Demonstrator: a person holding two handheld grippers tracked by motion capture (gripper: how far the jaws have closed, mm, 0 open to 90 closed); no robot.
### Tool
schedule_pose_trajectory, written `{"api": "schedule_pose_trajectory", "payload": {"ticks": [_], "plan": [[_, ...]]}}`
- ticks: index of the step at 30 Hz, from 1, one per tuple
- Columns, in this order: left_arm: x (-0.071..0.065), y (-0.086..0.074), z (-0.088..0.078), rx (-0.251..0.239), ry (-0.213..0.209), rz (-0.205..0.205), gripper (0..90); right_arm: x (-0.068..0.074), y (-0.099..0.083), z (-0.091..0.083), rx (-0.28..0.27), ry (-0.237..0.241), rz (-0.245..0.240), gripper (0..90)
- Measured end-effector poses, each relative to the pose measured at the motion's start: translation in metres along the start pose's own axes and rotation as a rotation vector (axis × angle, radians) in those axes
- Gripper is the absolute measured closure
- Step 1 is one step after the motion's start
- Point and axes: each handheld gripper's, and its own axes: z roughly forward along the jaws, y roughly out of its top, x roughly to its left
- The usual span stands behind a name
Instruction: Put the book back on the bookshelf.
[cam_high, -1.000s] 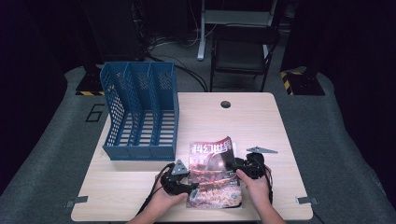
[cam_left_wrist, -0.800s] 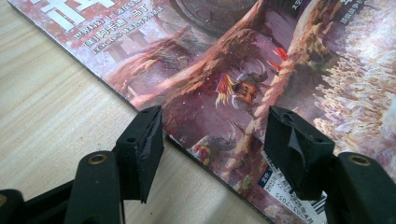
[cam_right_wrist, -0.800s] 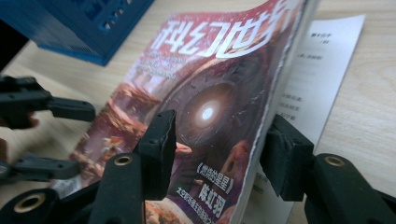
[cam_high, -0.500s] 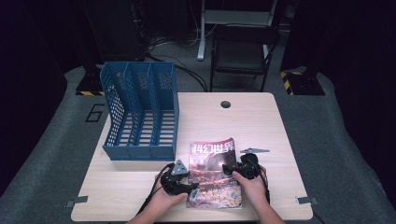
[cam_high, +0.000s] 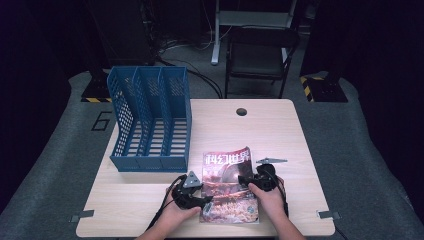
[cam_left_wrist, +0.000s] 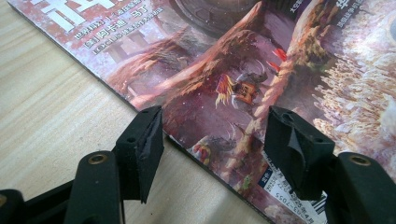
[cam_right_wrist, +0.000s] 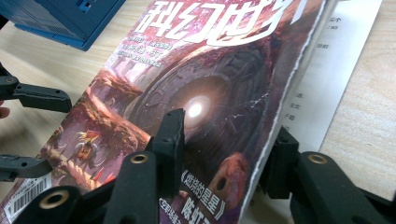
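Wooden table (cam_high: 280, 130), dark room. Magazine (cam_high: 227, 182) lying flat between both tongs, blue file rack (cam_high: 150, 120) beyond the left one. Left gripper (cam_left_wrist: 212, 140) sitting spread, straddling the near edge, probably steadying it. Right gripper (cam_right_wrist: 224, 149) has just been closing, jaws bracketing the lifted cover's edge, likely to open it; not pinching yet.

The right gripper (cam_high: 248, 181), lower middle of the high view, has just been closing its jaws around the magazine's (cam_high: 227, 175) lifted cover edge.
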Motion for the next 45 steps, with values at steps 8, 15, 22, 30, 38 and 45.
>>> {"api": "schedule_pose_trajectory", "payload": {"ticks": [8,15,22,30,38,45], "plan": [[0.0001,-0.0001,0.0,-0.001,0.0,0.001,37.4,0.0003,-0.0002,0.0005,0.004,0.002,-0.002,61.6],[-0.0001,-0.0003,0.0002,-0.004,0.001,0.0,37.4,-0.0002,-0.0002,0.0008,0.004,0.004,-0.002,63.0],[-0.0002,-0.0004,0.0,-0.003,0.001,-0.001,37.4,-0.0019,0.0003,0.0007,0.009,0.016,-0.002,64.4],[-0.0001,-0.0005,0.0,-0.003,0.0,0.0,37.4,-0.0054,0.0027,-0.0002,0.05,0.064,0.007,68.1],[0.0002,-0.0005,-0.0001,-0.003,-0.003,0.001,37.4,-0.0064,0.0032,-0.0005,0.067,0.091,0.015,71.0],[0.0002,-0.0008,-0.0006,0.002,-0.01,-0.001,37.5,-0.0072,0.0044,-0.0003,0.091,0.111,0.002,73.1]]}}
